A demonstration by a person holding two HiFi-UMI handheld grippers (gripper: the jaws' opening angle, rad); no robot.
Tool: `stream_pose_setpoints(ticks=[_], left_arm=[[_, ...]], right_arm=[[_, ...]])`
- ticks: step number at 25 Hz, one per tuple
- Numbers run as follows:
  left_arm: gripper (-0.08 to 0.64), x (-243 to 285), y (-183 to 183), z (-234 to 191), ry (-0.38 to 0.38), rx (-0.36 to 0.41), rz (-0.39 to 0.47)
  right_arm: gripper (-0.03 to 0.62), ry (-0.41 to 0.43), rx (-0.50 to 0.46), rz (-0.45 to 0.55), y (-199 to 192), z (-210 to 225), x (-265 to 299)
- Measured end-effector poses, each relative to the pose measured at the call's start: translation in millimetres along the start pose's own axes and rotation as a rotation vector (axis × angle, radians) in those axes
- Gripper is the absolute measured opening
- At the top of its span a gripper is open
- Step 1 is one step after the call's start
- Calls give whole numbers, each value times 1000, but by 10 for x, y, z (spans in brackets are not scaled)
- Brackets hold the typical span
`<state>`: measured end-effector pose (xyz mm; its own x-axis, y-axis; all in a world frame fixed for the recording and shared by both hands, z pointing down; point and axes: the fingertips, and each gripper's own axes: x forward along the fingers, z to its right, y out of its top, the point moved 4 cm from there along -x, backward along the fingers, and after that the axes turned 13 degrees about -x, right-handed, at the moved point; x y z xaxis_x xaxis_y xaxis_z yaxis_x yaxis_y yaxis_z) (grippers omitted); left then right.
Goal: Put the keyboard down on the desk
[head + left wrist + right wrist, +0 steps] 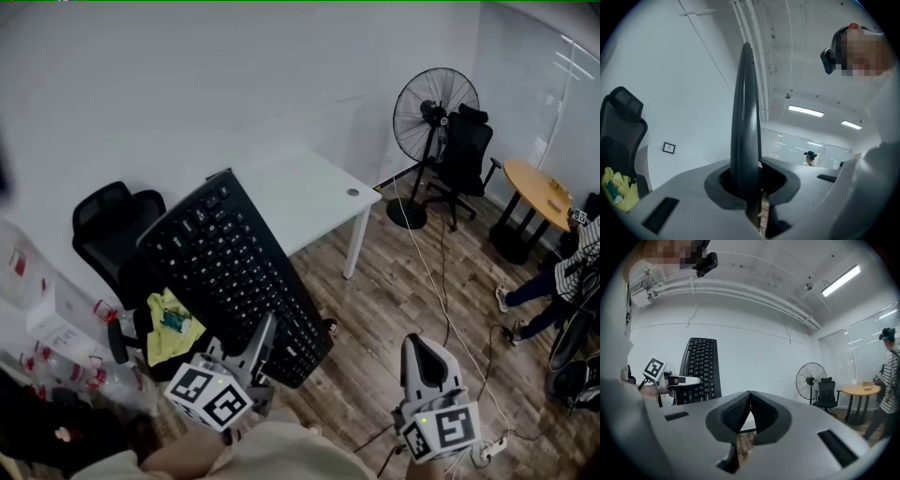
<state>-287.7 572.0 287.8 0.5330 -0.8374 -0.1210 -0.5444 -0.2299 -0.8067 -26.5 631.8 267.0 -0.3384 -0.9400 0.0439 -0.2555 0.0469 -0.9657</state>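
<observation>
Clamped at its near end by the left gripper, the keyboard hangs mid-frame, long axis pointing up-frame toward the desk beyond, while the right gripper, lower right, is closed and empty.

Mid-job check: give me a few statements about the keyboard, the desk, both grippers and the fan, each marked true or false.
1. The keyboard lies flat on the white desk. False: it is held up in the air, tilted, on the near side of the desk.
2. The left gripper has its jaws shut on the keyboard's edge. True.
3. The right gripper grips the keyboard too. False: its jaws are together with nothing between them.
4. The fan stands on the floor. True.
</observation>
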Motion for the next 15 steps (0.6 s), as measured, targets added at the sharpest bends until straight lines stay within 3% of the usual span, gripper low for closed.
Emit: stream_pose_setpoints(ticks=[15], left_arm=[[83,680,-296,-226,-12,-79,-118]], right_arm=[[25,-4,10,-45,-287,356,369]])
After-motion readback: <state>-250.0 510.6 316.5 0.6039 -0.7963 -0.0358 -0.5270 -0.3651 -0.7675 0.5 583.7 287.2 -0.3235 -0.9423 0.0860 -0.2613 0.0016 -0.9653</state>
